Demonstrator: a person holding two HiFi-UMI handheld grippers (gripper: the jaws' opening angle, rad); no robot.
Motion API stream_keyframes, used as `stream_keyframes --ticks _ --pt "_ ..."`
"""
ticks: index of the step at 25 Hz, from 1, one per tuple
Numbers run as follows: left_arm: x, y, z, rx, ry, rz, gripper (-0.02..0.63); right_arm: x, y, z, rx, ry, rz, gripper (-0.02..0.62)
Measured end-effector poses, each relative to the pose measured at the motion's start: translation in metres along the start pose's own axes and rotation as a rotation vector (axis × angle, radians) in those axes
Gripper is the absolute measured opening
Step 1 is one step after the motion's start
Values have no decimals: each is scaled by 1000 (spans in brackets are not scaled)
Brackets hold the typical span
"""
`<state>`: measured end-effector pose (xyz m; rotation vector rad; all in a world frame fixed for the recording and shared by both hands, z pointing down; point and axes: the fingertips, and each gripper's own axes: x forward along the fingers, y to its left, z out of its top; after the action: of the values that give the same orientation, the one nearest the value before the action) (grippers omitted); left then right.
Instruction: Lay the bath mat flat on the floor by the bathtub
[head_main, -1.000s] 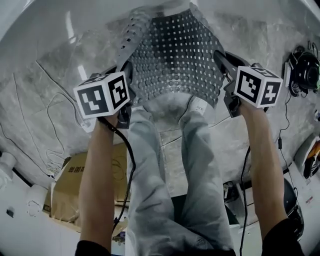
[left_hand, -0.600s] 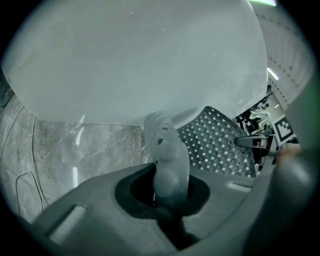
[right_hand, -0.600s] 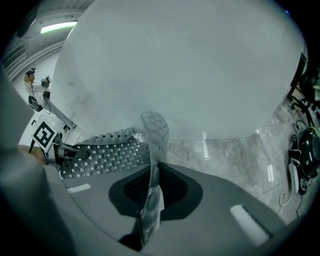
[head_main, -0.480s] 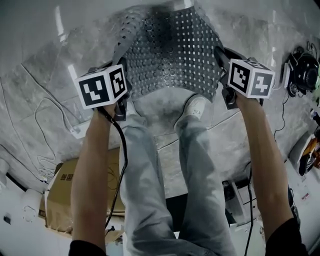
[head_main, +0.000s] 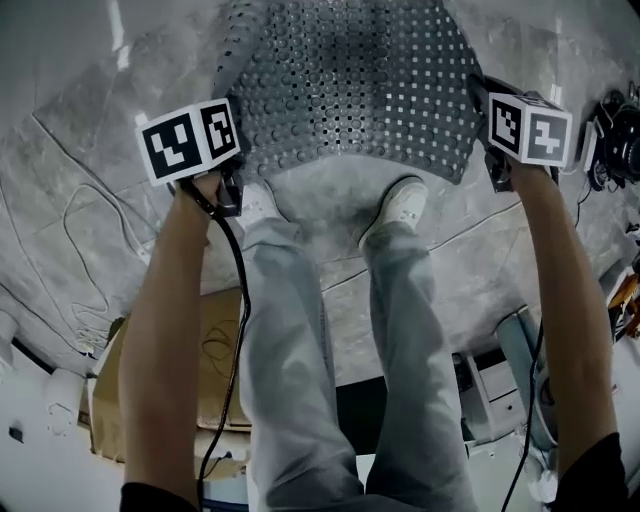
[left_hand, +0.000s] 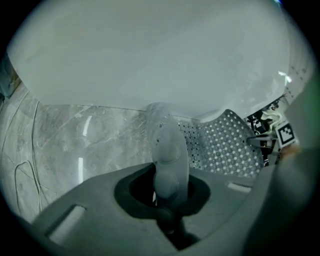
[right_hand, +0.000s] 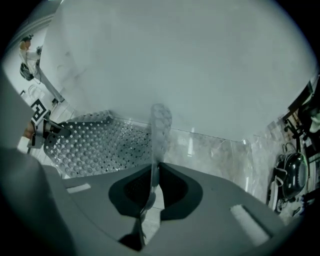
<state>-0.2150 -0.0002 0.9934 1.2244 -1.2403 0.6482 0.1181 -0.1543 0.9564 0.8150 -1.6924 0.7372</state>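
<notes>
The bath mat (head_main: 350, 90), grey, translucent and studded with rows of holes and round suckers, is spread wide over the marble floor (head_main: 90, 200) along the foot of the white bathtub (left_hand: 150, 60). Its two near corners are lifted. The left gripper (left_hand: 167, 175) has one corner between its jaws, which are opening, and the right gripper (right_hand: 152, 175) is clenched on the other. A cardboard box (head_main: 215, 340) sits behind the person's legs, its contents indistinct.

Head camera looks steeply down; both gripper cameras sit low, facing the bathtub (left_hand: 150, 50) at 12 o'clock; all share the bath mat (head_main: 350, 90)
</notes>
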Motion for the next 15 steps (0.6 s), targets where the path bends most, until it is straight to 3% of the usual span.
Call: stream_keyframes --ticks 3,9,13,15 --pt "12 13 -13 13 39 29 32 9 -7 -7 -59 16 -65 21" --pt "38 47 -33 65 115 99 35 33 -14 -24 -67 62 -149 23" --pt "47 71 -44 110 164 109 37 45 -17 -36 -217 125 -187 25" --pt "49 80 -47 117 178 102 41 52 -19 -42 -236 141 -191 26"
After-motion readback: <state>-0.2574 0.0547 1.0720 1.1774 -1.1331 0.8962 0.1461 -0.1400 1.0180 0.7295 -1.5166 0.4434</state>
